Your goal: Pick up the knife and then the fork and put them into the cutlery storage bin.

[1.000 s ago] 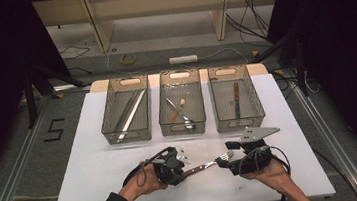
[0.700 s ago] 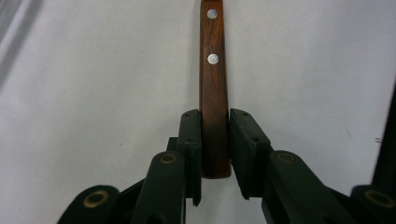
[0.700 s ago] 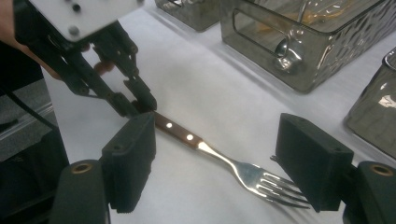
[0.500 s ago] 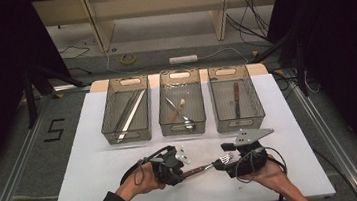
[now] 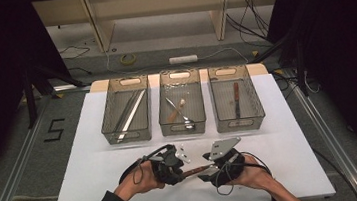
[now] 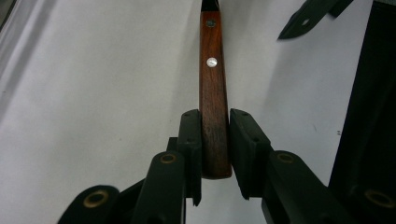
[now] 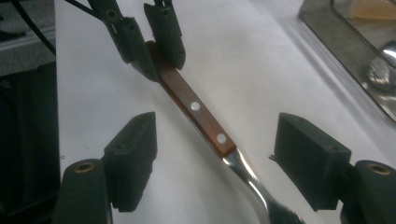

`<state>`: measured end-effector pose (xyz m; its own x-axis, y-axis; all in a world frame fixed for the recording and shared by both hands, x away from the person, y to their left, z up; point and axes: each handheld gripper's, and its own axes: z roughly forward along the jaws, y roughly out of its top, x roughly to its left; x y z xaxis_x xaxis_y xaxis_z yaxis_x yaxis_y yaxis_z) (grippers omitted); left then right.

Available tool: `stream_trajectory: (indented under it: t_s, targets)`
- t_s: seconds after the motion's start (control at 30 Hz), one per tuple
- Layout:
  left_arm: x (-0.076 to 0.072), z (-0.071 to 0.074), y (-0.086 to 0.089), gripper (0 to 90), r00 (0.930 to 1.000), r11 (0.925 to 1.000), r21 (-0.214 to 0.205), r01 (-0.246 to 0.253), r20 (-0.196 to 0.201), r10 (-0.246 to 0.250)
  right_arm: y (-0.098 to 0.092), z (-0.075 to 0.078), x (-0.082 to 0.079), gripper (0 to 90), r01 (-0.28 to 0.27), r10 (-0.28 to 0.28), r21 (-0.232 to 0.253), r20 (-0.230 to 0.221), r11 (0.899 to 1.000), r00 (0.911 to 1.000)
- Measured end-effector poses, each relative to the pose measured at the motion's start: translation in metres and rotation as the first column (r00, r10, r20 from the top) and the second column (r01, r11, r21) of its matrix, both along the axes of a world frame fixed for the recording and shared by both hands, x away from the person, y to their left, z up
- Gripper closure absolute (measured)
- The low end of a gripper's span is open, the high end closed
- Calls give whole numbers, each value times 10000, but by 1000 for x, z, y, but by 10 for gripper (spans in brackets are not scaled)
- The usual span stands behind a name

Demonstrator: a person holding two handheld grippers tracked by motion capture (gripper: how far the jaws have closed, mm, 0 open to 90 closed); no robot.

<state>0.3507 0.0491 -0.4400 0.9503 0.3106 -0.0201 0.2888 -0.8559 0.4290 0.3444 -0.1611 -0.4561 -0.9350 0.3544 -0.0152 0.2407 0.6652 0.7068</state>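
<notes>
A utensil (image 5: 194, 170) with a reddish wooden handle (image 6: 214, 107) and two rivets hangs just above the white table (image 5: 99, 179) near its front edge. My left gripper (image 5: 180, 172) is shut on the butt end of the handle, pads pressing both sides (image 6: 215, 128). In the right gripper view the utensil (image 7: 196, 109) runs diagonally from my left gripper (image 7: 152, 44) down to its shiny metal neck. My right gripper (image 7: 215, 154) stands open, one jaw on each side of the handle's riveted end, with neither pad touching it. In the high view my right gripper (image 5: 209, 170) faces the left one.
Three mesh bins stand in a row at the table's back: the left bin (image 5: 129, 137) holds long metal pieces, the middle bin (image 5: 183, 130) a spoon and a wooden-handled piece, the right bin (image 5: 239, 125) a dark-handled knife. Cables lie on the floor beyond.
My right gripper has slid left and a little down toward the left one, and its jaws now straddle the utensil. The left gripper and utensil have stayed put.
</notes>
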Motion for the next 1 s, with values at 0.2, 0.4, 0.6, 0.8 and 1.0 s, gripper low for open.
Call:
stream_trajectory:
  t_s: [0.2, 0.4, 0.6, 0.8, 1.0]
  targets:
    - [-2, 3, -1, 745, 10000, 10000, -18, 45, -8, -45, 13, -12, 8, 348, -414, 428, -715, 191, 9966, 9989]
    - [-3, 4, -2, 745, 9999, 10000, 24, 94, 65, -94, 18, -18, 11, 429, -909, 939, -1315, 165, 9871, 9954]
    - [-3, 5, -2, 745, 9999, 9999, 91, 139, 96, -140, 23, -16, 8, 537, -1039, 1131, -1653, 472, 9807, 9925]
    - [-4, 5, -2, 744, 9999, 9999, 14, 121, 110, -121, 25, -17, 7, 639, -1274, 1420, -1938, 632, 9727, 9879]
    - [-4, 8, -1, 744, 9991, 9995, -102, 286, 316, -283, 26, -14, 4, 693, -1573, 1891, -2416, 1142, 9575, 9753]
